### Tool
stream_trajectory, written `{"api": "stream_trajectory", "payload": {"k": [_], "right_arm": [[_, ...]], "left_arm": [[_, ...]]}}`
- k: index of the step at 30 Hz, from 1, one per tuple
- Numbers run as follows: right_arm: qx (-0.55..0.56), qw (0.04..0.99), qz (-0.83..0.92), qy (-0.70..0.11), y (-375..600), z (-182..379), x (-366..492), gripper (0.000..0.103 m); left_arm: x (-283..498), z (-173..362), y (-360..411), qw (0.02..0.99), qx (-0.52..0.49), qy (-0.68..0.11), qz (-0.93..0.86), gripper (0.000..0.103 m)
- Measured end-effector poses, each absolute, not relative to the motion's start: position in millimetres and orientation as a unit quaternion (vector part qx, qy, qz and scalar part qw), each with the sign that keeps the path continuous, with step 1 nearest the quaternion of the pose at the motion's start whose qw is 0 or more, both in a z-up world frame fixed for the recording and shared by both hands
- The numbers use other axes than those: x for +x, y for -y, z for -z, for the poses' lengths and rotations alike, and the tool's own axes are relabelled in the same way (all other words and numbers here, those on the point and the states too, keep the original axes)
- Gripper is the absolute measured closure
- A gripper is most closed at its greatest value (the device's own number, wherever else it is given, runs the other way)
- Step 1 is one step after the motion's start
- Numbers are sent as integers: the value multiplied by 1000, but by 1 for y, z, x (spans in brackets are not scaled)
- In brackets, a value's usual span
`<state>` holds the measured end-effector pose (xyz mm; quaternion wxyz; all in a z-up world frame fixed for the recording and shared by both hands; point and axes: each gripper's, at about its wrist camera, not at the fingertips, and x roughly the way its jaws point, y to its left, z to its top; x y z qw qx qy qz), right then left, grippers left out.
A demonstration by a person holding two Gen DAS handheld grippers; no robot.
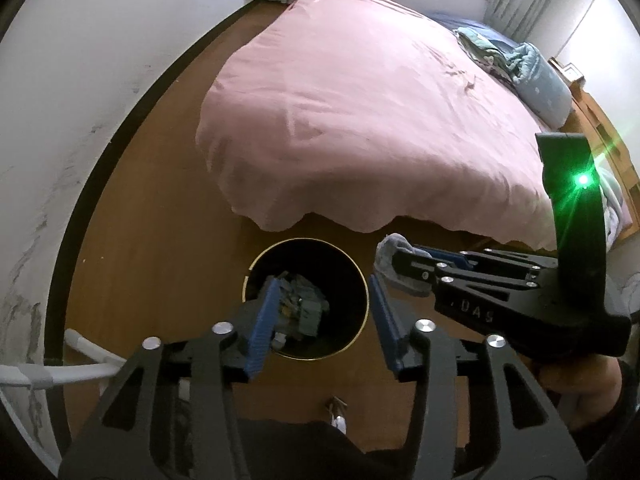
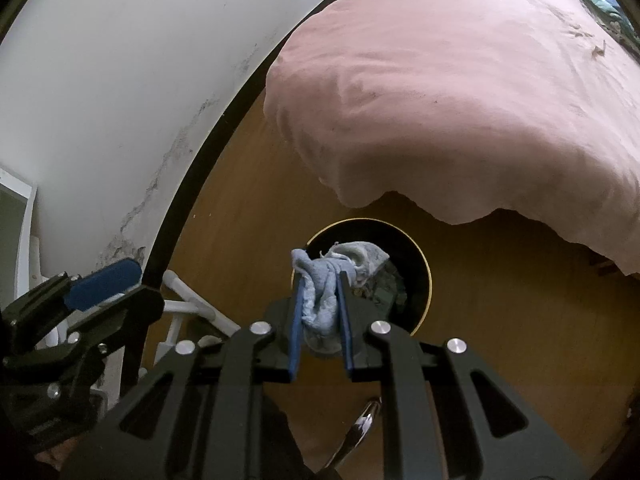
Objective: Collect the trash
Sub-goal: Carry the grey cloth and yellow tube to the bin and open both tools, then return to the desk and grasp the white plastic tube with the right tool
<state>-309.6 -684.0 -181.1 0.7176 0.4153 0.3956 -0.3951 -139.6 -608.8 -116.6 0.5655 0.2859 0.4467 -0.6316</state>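
Left gripper (image 1: 322, 320): blue ribbed pads spread wide apart, nothing between them. It hangs above the round black waste bin with a thin gold rim (image 1: 362, 320); seen from the left wrist, the bin mouth lies directly between the two pads.

Right gripper (image 2: 320, 312): jaws pressed in on a crumpled pale grey-blue rag (image 2: 324, 300), which bulges out past the pad tips. From the right wrist view the rag sits over the near-left edge of the bin mouth; from the left wrist view it is at the bin's upper right, just beside the rim. Cannot tell whether it touches the rim.

Bin contents: a heap of crumpled grey-green scraps (image 1: 302, 308) at the bottom.

The bin stands on a brown wooden floor (image 1: 168, 240), close to the foot of a bed under a pink wrinkled duvet (image 1: 360, 120), whose hem overhangs just beyond the bin. White tubing (image 1: 76, 368) lies at the left, by the scuffed white wall (image 1: 60, 100). At the far end of the bed, a pale blue pillow (image 1: 540, 88) and bunched blue-green cloth (image 1: 480, 46).
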Motion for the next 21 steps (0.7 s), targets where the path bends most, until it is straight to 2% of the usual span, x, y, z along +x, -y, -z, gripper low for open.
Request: {"api": "stream_trajectory", "payload": {"k": [2,3,6,7,11,14,16,21], "right_arm": [[416,717,395,-396,685,181,-308,79],[415,718,396,-395,686,181,-307,72],[414,718,405,-386,686,178,-310,47],[413,718,410,-382,686,177,-311,43],[412,716,419,-377,687,175,-314,40],[408,714,428,-374,687,172,-314,27],[399,714,440,-371,688,169,-313,19],[354,723,465,-367,683,155,-307,15]], "left_arm": [[-138,115,608,571,283,-445,629,43],[-137,113,607,574,281,-444,628,38],[-135,110,606,580,277,-441,627,30],[-134,110,606,581,276,-440,627,29],[-135,110,605,585,280,-436,624,21],[-135,107,604,592,276,-434,620,11],[-135,104,601,598,268,-430,621,10],[-127,90,585,625,255,-408,614,9]]}}
